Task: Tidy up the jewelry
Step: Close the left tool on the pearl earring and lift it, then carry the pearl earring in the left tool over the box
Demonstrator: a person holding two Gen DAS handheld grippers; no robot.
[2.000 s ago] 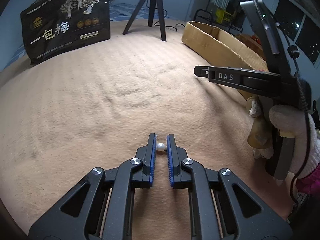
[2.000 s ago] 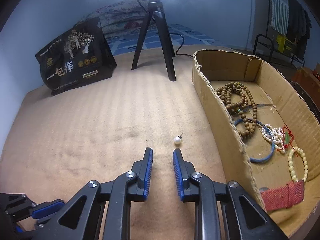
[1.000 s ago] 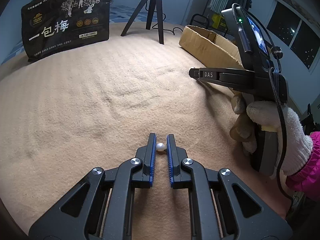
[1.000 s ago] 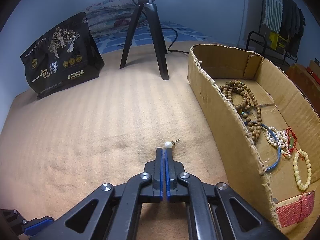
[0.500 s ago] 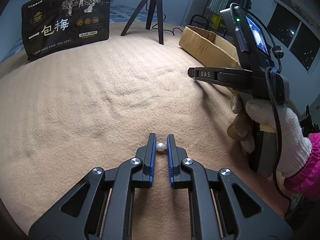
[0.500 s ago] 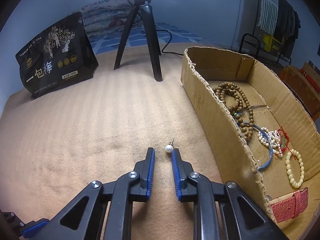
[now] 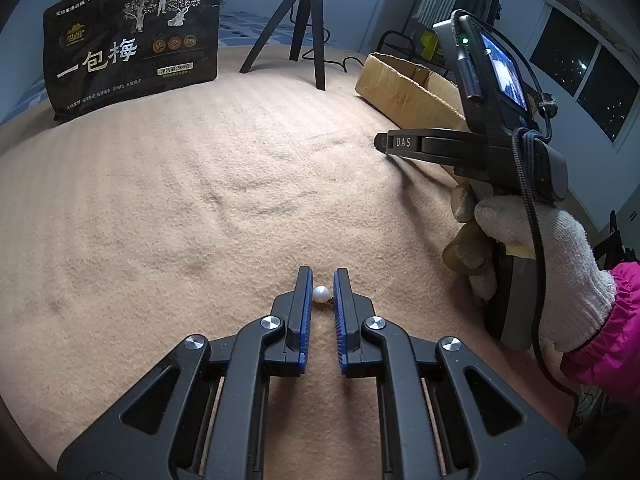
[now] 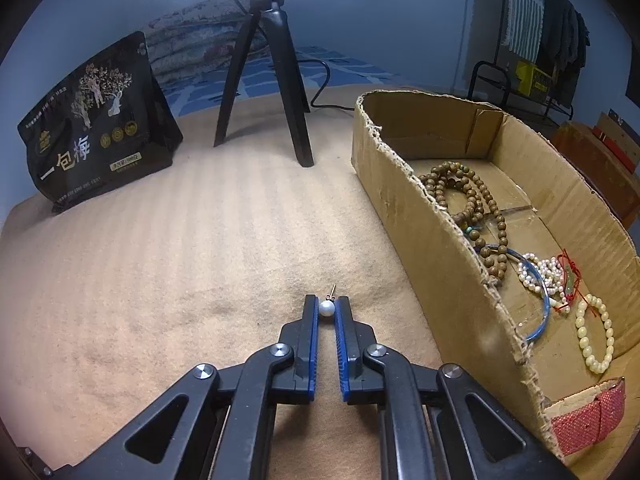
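Observation:
On the beige blanket, my left gripper is shut on a white pearl earring, held between its blue pads near the tips. My right gripper has its jaws closing on a second pearl earring. The pads press both sides of that pearl, and its thin post sticks out forward. In the left wrist view the right gripper is at the right, held by a white-gloved hand. A cardboard box stands just right of the right gripper.
The box holds a wooden bead necklace, a blue bangle, pearl strands, a cream bead bracelet and a red strap. A black snack bag and a tripod stand at the back.
The right gripper was shut just behind its pearl, opened half a second ago, and now grips it. The left gripper and its pearl have not moved.

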